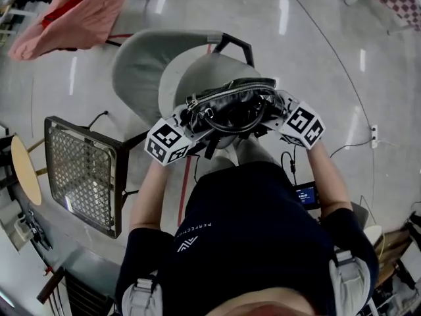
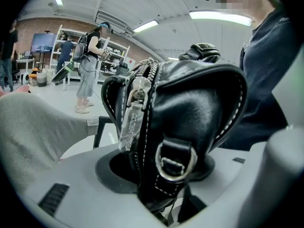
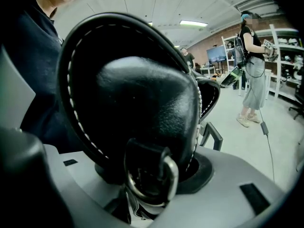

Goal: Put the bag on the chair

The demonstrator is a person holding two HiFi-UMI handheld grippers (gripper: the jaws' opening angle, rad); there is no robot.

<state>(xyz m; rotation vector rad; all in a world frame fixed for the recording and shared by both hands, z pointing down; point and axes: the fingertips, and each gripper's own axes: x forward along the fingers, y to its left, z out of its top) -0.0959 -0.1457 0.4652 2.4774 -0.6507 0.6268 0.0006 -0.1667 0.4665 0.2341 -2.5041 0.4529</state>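
Note:
The black leather bag [image 1: 230, 107] with white stitching hangs level between my two grippers, just above the seat of the grey chair [image 1: 141, 71]. My left gripper [image 1: 187, 120] is shut on the bag's left end, where the zipper pull and a metal ring show. My right gripper [image 1: 276, 110] is shut on its right end. In the left gripper view the bag [image 2: 185, 113] fills the space between the jaws of the left gripper [image 2: 161, 194], with the chair back [image 2: 33, 132] at the left. In the right gripper view the bag [image 3: 137, 108] sits likewise in the right gripper [image 3: 142, 198].
A black mesh chair [image 1: 82, 173] stands at my left, with a round wooden table [image 1: 26, 170] beyond it. A pink cloth [image 1: 72, 18] drapes another chair at the far left. Cables and a power strip [image 1: 373, 135] lie on the floor at the right. People [image 2: 88, 65] stand far off.

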